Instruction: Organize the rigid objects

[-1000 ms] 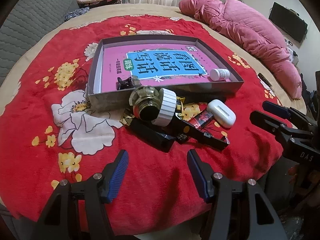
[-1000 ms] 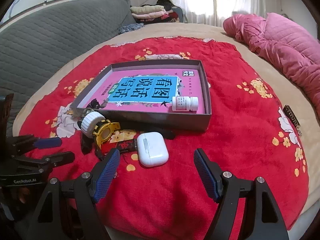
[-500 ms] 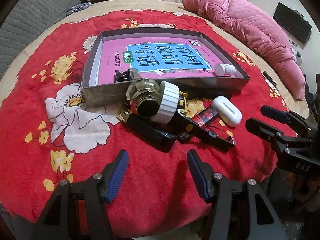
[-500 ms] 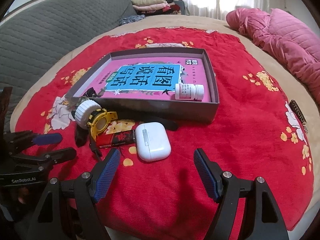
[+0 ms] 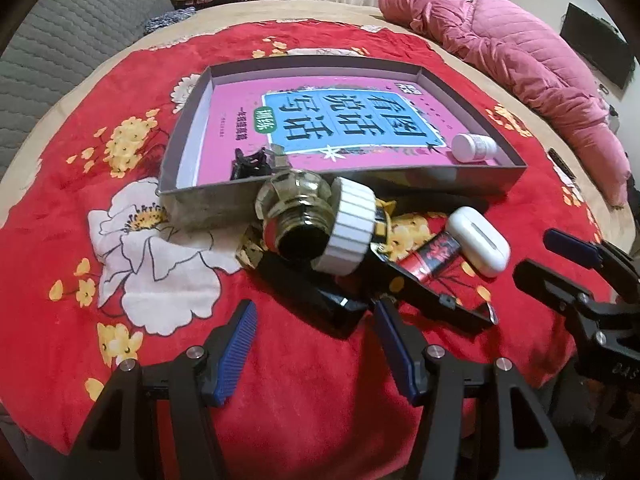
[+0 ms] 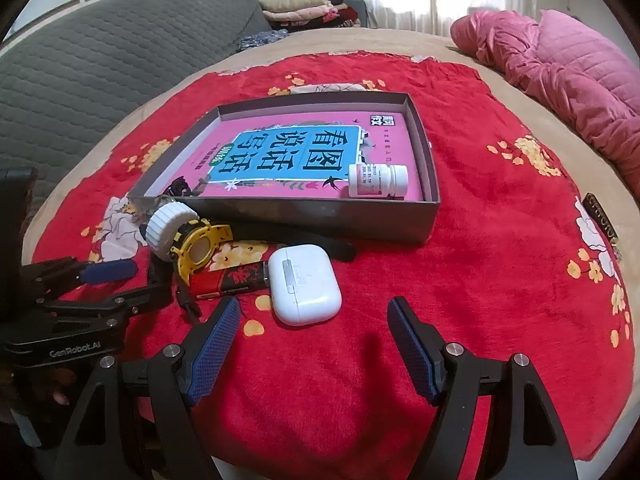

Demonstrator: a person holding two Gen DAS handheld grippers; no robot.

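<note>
Left gripper [image 5: 314, 332] has crept nearer the glass jar [image 5: 298, 216]; jaws wide, empty, jar just beyond them.

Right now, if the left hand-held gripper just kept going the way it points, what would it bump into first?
Probably the glossy black rectangular block lying on the red flowered blanket, just ahead of the open left hand-held gripper. Behind it sits the clear glass jar with the white ribbed lid. Depth is hard to judge here.

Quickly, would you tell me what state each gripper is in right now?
Left gripper: open, holding nothing.
Right gripper: open, holding nothing.
</note>
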